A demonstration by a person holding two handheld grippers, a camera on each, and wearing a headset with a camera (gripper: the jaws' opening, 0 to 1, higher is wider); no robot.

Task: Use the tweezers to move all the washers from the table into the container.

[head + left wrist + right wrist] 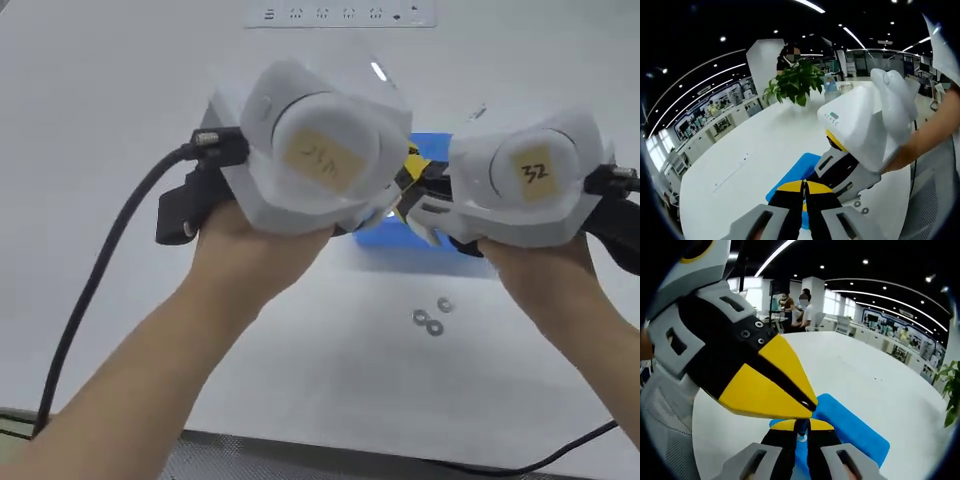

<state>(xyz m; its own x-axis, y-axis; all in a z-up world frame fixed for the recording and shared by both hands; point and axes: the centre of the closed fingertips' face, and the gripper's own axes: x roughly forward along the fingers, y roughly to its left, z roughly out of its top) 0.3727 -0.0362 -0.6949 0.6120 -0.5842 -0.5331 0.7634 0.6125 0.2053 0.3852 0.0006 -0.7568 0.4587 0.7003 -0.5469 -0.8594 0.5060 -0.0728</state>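
- Your left tongs [804, 189] are closed tip to tip, and I can make out nothing between them.
- Your right tongs [801, 426] are drawn nearly together. A small dark thing sits in the slit, but I cannot tell what it is or whether it is gripped.
- The two pairs of tips meet almost point to point, so each crowds the other's view.
- The blue container [385, 243] lies right under the meeting tips.
- Three washers [431, 318] lie loose on the white tabletop [100, 100], on your side of the tongs. They are near the container but outside it.
- A black cable [100, 270] runs from the left tongs' body back toward you.
- Beyond the tongs a power strip [340, 14] lies on the tabletop.
- Farther off are a potted plant [795, 82], people standing [802, 307], and an open office lit by ceiling strips.
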